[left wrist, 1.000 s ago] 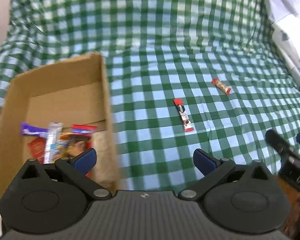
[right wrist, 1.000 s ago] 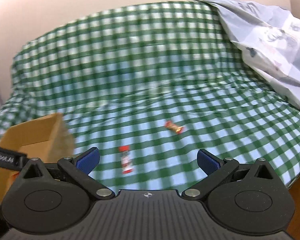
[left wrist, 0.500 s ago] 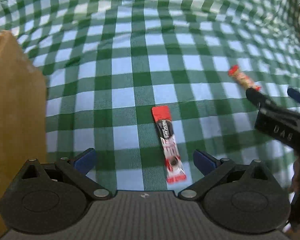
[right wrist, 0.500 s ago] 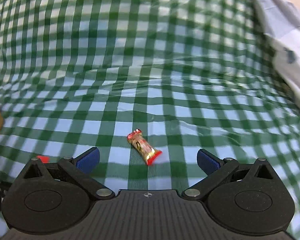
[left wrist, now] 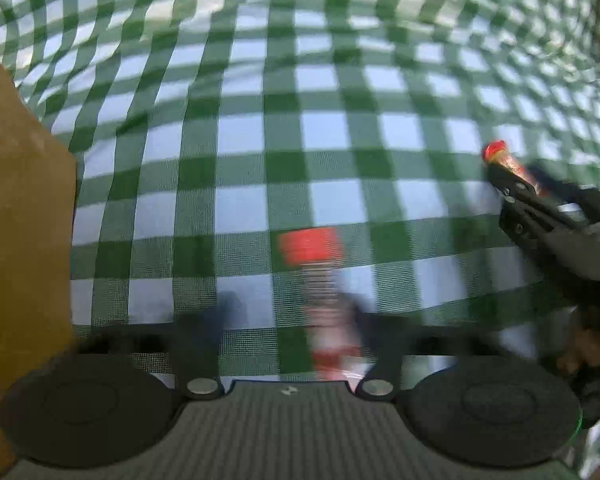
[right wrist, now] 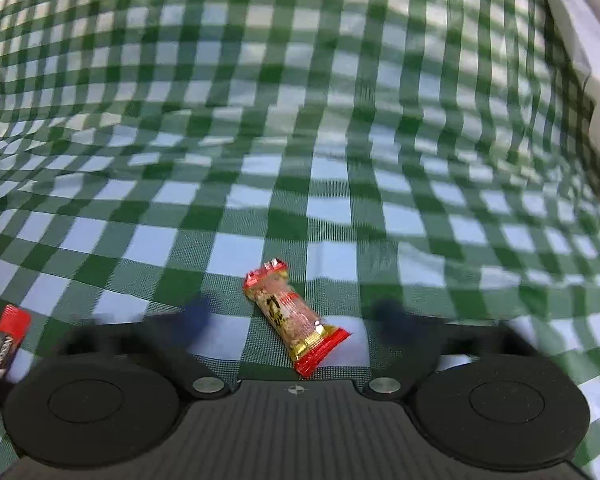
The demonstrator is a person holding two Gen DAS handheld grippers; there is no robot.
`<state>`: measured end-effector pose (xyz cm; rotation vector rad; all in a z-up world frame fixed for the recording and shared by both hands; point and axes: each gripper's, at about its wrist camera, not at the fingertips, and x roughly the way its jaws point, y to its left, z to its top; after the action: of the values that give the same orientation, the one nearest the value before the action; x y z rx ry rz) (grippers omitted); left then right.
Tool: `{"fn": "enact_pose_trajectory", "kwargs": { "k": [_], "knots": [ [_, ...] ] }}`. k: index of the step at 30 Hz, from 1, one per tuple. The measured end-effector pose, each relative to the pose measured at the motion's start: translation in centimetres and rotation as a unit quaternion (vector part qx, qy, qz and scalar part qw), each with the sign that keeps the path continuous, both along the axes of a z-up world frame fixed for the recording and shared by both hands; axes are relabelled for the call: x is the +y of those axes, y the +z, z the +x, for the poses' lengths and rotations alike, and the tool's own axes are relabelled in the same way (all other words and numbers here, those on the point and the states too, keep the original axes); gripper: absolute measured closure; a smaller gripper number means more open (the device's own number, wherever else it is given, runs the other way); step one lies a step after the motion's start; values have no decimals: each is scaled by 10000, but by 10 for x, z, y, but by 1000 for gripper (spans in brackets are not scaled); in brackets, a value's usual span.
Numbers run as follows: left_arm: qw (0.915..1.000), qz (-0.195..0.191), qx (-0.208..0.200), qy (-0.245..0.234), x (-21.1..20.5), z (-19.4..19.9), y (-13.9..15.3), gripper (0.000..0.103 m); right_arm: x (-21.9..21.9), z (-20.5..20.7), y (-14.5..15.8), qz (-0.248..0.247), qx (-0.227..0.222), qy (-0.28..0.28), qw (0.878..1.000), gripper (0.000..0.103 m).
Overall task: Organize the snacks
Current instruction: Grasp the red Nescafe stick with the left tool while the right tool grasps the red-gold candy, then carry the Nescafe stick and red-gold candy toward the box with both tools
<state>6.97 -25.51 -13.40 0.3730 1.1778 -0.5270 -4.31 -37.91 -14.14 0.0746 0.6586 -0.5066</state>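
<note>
Just closing — left gripper (left wrist: 289, 314) astride flat sachet (left wrist: 320, 276), right gripper (right wrist: 295, 319) astride crinkly candy (right wrist: 287, 309).

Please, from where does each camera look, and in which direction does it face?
Left wrist: on the left tongs, facing steeply down at the stick packet between its own blurred fingers, whose jaws have just been closing; cardboard box at left, right tongs at right.
Right wrist: on the right tongs, facing obliquely across the checked cloth; peanut bar between its own blurred fingers, jaws likewise just closing, not touching it.
Shared: both snacks and the cloth.
</note>
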Motion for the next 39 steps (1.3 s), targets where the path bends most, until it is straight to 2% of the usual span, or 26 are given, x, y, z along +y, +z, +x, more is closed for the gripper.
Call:
{"fn": "enact_pose_trajectory", "kwargs": {
  "k": [1,3,6,10,13,19,24,32,37,39],
  "knots": [
    [9998,-73,154,-67,0,1,3,93,6,0,3,-122,106,-24,9999,81],
    [9995,-173,262,-94,2,0,11,94,7,0,7,-22,203,-92,9998,82],
    [9990,-378,163,-178,13,-5,33,94,2,-3,22,249,224,-329,9989,84],
    [9968,-740,-104,-273,41,-24,80,94,8,-26,64,630,-246,-682,9954,84],
    [9956,-826,-338,-293,65,-38,112,94,31,-49,102,871,-557,-697,9922,84],
    [9940,-703,-809,-208,142,-77,169,94,125,-97,164,855,-1039,-203,9907,84],
    [9917,-528,-1168,-68,217,-110,208,94,213,-125,194,1055,-1112,383,9874,84],
    [9899,-347,-1329,359,335,-156,227,94,326,-157,219,1353,-1016,1306,9769,84],
    [9883,-494,-1309,605,385,-179,227,94,383,-171,224,1279,-836,1742,9728,84],
    [9879,-563,-1301,634,392,-183,224,94,398,-174,225,1167,-763,1869,9724,84]
  ]
}}
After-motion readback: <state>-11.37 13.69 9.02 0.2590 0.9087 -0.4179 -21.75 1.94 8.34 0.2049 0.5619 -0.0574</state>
